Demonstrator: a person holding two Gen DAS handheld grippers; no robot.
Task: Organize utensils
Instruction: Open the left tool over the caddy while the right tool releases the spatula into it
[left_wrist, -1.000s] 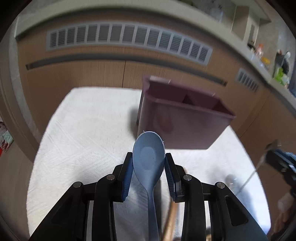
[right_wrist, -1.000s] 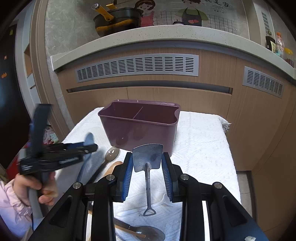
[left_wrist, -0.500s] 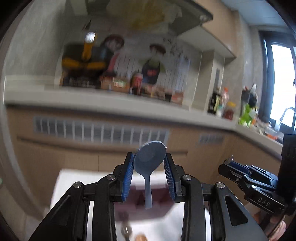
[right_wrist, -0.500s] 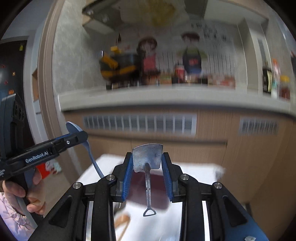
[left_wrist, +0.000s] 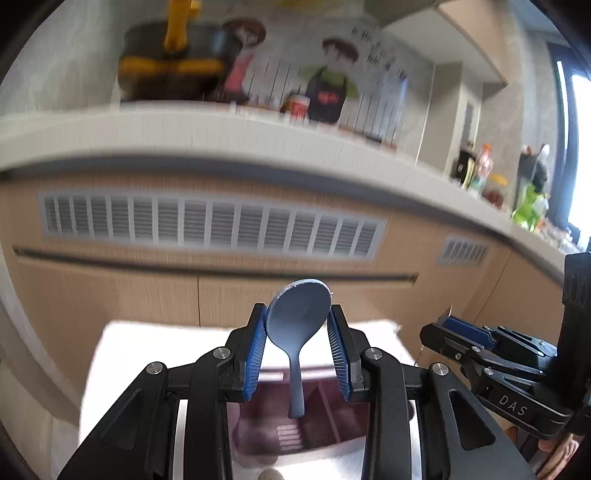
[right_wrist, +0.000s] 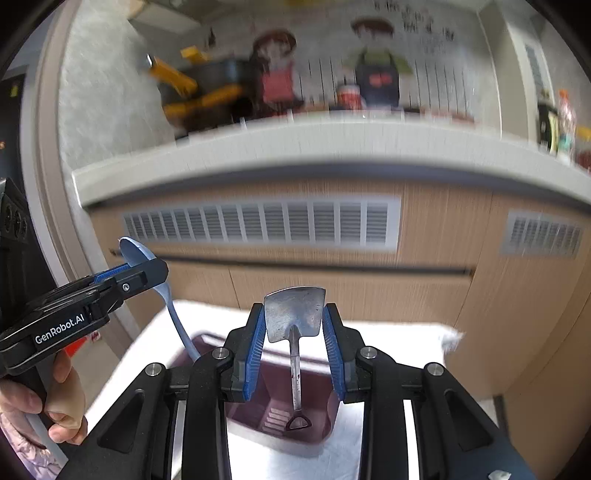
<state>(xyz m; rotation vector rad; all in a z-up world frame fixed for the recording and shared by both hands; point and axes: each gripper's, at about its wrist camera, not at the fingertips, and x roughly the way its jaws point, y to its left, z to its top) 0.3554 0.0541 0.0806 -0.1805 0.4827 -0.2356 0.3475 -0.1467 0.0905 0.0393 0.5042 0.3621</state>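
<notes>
the white textured cloth (right_wrist: 388, 336) covers the low table, and the dark purple plastic utensil caddy (right_wrist: 255, 410) with its divided compartments sits in the middle of it; take the caddy as your landmark. both tools hang above it, handles down.

your left gripper (left_wrist: 298, 345) is closed only partway, its blue pads pinching the bowl of the pale blue plastic spoon (left_wrist: 297, 323), whose handle dangles over the caddy's left compartment. your right gripper (right_wrist: 294, 339) is likewise partly closed, clamped on the blade of the small shovel-shaped metal spatula (right_wrist: 294, 317); its looped handle end hangs just above the caddy's slotted floor.

to drop them cleanly, bring each handle straight down into its own compartment, one on each side of the centre divider, so the two don't cross. keep the handles plumb; a swinging handle may catch the caddy's rim. lower until the tip is well inside before you ease the pads apart, and keep the two grippers clear of each other above the caddy.
</notes>
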